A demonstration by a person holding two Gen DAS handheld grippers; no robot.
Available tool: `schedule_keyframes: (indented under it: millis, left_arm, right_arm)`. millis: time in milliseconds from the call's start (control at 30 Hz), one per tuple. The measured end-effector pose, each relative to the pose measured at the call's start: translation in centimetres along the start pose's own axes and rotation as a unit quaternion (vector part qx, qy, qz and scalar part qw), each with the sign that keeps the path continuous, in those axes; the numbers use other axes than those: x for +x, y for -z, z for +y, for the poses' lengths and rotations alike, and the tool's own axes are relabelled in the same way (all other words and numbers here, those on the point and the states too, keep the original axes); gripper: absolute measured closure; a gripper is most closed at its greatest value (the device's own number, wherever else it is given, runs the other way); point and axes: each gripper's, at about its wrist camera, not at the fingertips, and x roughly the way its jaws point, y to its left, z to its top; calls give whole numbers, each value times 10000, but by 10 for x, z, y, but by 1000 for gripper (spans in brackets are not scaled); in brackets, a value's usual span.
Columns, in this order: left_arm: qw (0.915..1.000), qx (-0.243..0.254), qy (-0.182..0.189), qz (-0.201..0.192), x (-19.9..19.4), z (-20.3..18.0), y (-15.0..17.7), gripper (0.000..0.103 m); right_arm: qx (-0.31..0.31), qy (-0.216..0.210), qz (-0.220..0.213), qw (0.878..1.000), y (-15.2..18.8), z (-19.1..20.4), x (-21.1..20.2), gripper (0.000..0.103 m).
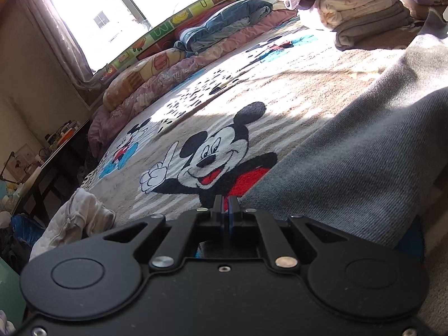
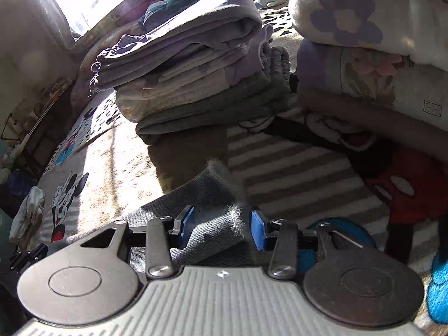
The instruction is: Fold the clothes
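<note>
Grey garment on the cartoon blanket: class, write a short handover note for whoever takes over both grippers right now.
Left gripper: shut, at the edge of the grey garment; whether it pinches cloth cannot be told.
Right gripper: open, pads either side of a frayed grey corner.
Garment lies spread on the cartoon blanket.
Done: a folded stack sits behind.
Left: close right, fold, add to the stack.

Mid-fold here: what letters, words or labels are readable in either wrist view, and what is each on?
"U": on a tile of the alphabet play mat standing along the window.
"E", lying on its side: on a green tile of the same mat; less certain.
Small label on a folded pale blanket: marks too small to read.
Mickey Mouse bedspread: pictures only, no words visible.
</note>
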Motion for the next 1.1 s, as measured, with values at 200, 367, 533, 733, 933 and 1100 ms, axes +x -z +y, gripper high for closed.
schedule_keyframes:
  millis: [200,367,533,733,933,1100]
  left_arm:
    - [10000,-71,34,-22,-3,6,0,102]
    - [9997,-222,43,18,0,11,0,102]
    - [9998,-199,74,33,1,9,2,102]
    - [9998,-155,56,58,3,7,2,102]
    - [9994,-232,257,57,-1,12,2,102]
    - [9927,-1063,574,-26,-15,40,0,92]
  right_arm:
    - [245,-369,-170,9989,-1,4,-14,92]
    - [-78,77,353,9993,-7,10,-10,89]
    - [-7,326,-70,9994,4,0,-10,65]
    - [-371,243,-214,9988,11,7,3,78]
    - [-1190,929,-971,9837,14,37,-9,71]
    - [-1808,453,-1017,9772,33,84,-16,68]
